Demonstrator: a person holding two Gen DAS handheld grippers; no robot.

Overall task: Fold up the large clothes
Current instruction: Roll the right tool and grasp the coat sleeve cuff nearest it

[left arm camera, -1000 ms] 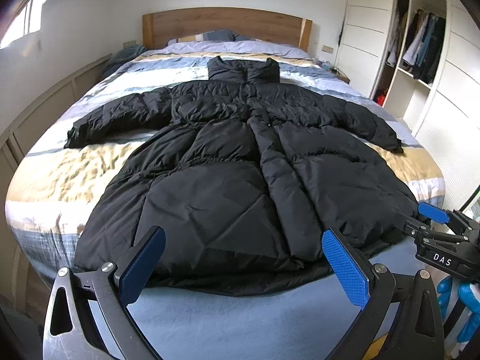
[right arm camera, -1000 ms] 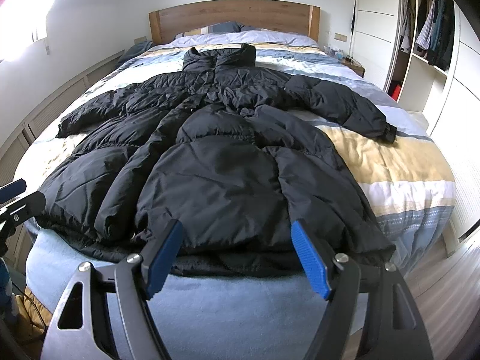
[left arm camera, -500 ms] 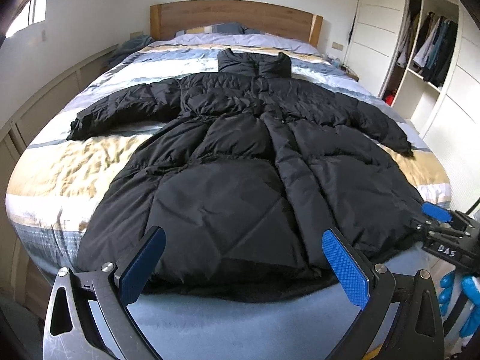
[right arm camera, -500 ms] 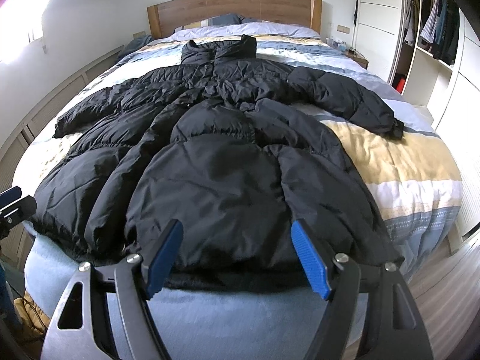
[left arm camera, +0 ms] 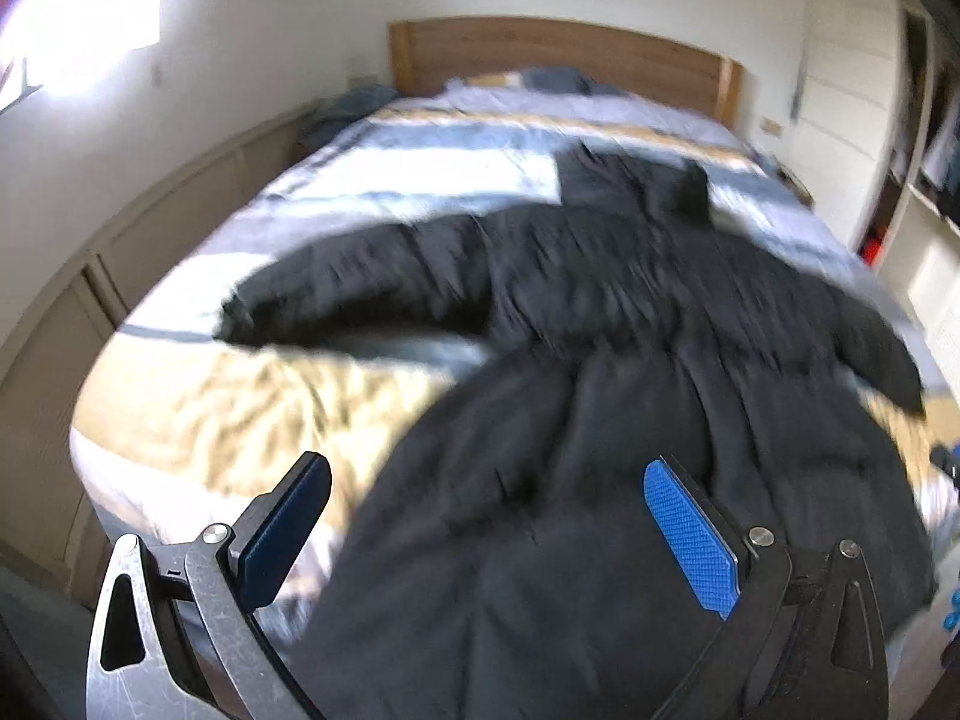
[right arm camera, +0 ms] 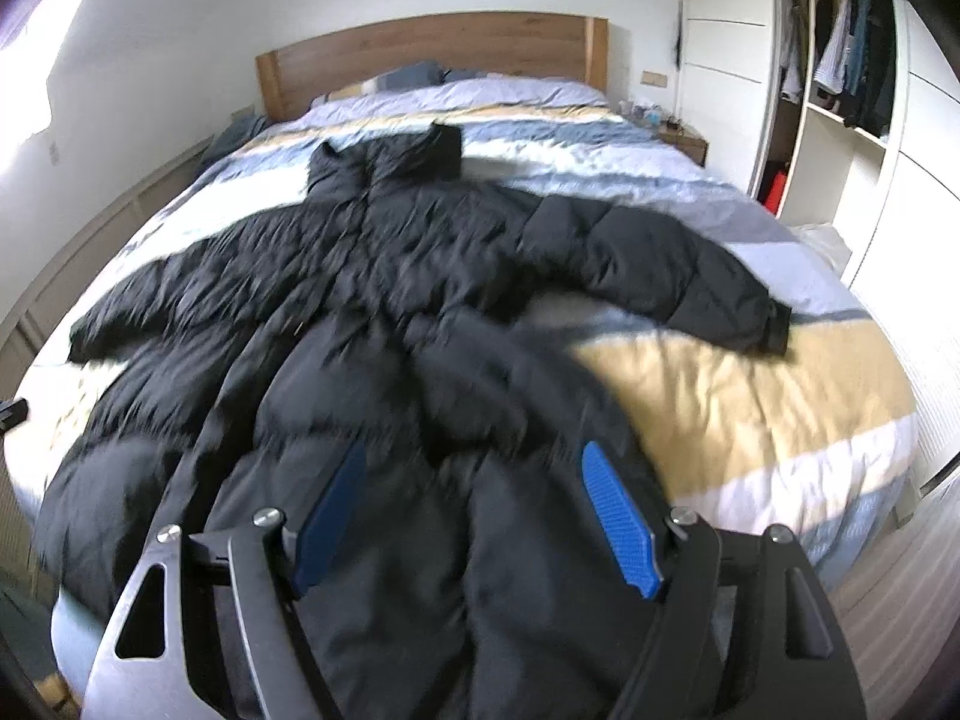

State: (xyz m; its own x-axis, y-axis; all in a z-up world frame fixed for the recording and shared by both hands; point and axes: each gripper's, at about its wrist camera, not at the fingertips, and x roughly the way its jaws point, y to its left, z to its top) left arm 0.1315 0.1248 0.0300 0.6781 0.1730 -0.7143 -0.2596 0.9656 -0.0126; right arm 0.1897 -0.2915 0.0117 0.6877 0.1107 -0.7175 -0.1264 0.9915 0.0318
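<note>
A black coat point(right arm camera: 384, 312) lies spread flat on the striped bed point(right arm camera: 750, 396), collar toward the headboard point(right arm camera: 432, 54), both sleeves stretched out sideways. The left gripper point(left arm camera: 489, 531) hangs over the coat's lower left part, jaws spread wide, grasping nothing. The right gripper point(right arm camera: 474, 516) hangs over the hem area, also released wide, its 2 blue pads point(right arm camera: 618, 522) clear of the fabric.

Home bedroom: bed point(right arm camera: 750, 396) with striped duvet, wooden headboard point(right arm camera: 432, 54) at 12 o'clock, open wardrobe point(right arm camera: 840, 78) with hanging clothes at 2 o'clock.
</note>
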